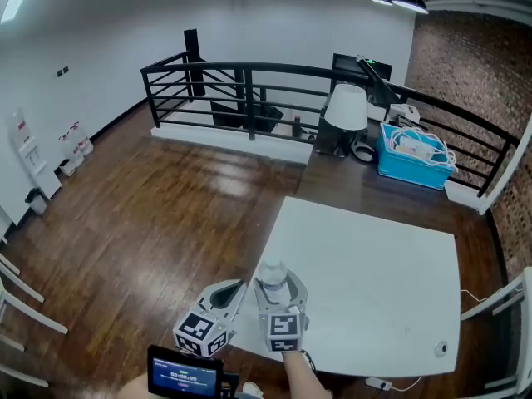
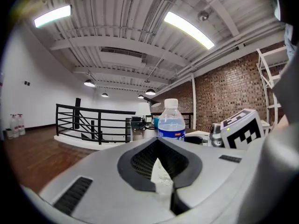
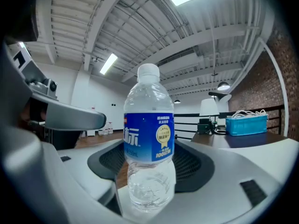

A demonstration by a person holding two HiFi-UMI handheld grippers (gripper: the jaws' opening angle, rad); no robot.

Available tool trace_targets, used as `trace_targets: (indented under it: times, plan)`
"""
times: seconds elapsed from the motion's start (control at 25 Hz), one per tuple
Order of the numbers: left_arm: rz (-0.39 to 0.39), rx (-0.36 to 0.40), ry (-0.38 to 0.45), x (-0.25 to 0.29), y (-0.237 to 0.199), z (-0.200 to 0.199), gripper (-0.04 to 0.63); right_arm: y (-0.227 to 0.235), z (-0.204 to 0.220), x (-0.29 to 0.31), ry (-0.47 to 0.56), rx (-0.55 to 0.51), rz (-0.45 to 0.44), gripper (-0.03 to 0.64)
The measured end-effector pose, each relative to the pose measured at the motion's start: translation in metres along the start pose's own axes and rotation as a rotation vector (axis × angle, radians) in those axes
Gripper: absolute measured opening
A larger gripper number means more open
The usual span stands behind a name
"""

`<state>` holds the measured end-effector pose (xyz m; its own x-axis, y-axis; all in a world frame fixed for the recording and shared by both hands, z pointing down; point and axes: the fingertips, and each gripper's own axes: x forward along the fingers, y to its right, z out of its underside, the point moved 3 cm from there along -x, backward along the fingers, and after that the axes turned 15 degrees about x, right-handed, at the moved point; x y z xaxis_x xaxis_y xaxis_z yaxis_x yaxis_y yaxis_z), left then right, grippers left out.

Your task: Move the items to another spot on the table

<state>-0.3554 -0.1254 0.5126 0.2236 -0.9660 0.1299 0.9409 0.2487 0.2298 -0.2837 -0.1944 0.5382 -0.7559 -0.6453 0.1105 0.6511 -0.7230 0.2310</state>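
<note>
The left gripper (image 2: 159, 143) hangs just off the table's left edge with its tips drawn together and nothing between them. It is idle for this step. Just right of it, the right gripper (image 1: 275, 285) has its jaws pressed on the lower body of the water bottle (image 3: 148, 125), one on each side. The bottle is upright, cap on, at the near left corner of the white table (image 1: 374, 289).

The grasp looks made and the carry not yet begun. The next move likely calls for a small lift, then a level sweep with the bottle kept upright.

The left edge is the one to mind, since the bottle sits close to it with wooden floor (image 1: 150, 223) below. Rightward and farther in, the tabletop is bare — plenty of room to set down — apart from one small object (image 1: 441, 349) near the right corner, too small to identify.
</note>
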Motion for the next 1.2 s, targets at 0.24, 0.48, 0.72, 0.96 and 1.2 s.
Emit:
trace_targets:
  times: [0.24, 0.48, 0.72, 0.96, 1.2]
  plan:
    - [0.001, -0.002, -0.039, -0.002, -0.006, 0.016, 0.011, 0.008, 0.029, 0.011, -0.02, 0.031, 0.021, 0.288]
    - [0.006, -0.007, -0.041, -0.002, -0.008, 0.023, 0.011, 0.009, 0.035, 0.01, 0.001, 0.021, 0.036, 0.301]
    - [0.003, -0.014, -0.036, -0.001, -0.005, 0.021, 0.011, 0.01, 0.038, 0.007, -0.027, -0.009, 0.059, 0.327]
    - [0.01, -0.009, -0.032, -0.001, -0.001, 0.016, 0.011, 0.011, 0.035, 0.005, -0.041, 0.001, 0.052, 0.328]
    - [0.0, -0.01, -0.031, -0.005, 0.004, 0.013, 0.011, 0.012, 0.034, 0.0, -0.042, 0.028, 0.047, 0.331]
